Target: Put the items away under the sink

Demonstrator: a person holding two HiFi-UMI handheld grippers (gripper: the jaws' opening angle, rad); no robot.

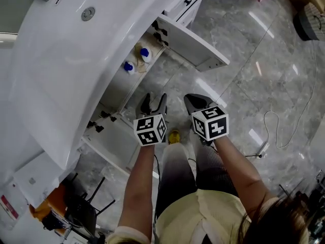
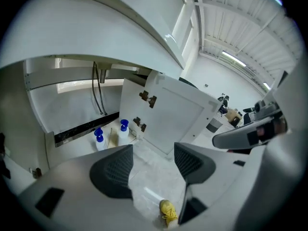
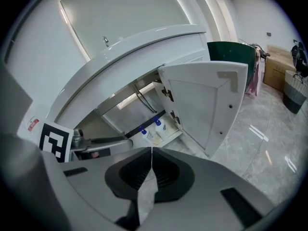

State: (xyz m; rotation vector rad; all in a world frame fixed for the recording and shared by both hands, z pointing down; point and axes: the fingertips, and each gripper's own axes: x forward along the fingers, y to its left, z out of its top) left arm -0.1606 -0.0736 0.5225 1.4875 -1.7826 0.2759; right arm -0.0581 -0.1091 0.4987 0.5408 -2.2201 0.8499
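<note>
Two white bottles with blue caps (image 1: 145,53) (image 1: 129,66) stand inside the open cabinet (image 1: 124,85) under the sink (image 1: 76,50), with a beige item (image 1: 139,63) between them. The left gripper view shows those bottles (image 2: 123,129) (image 2: 98,138) on the cabinet floor, and the right gripper view shows them (image 3: 158,124) (image 3: 143,130) too. My left gripper (image 1: 154,103) (image 2: 153,165) hangs open over the floor in front of the cabinet, holding nothing. Beside it my right gripper (image 1: 195,103) (image 3: 151,170) is shut, with nothing visible between its jaws.
The right cabinet door (image 1: 190,42) swings out over the marble floor, and a second door (image 1: 109,141) stands open lower left. Hoses (image 2: 98,90) hang inside the cabinet. A yellow shoe (image 1: 174,136) is below the grippers. A cable (image 1: 284,131) lies on the right; clutter (image 1: 76,207) sits bottom left.
</note>
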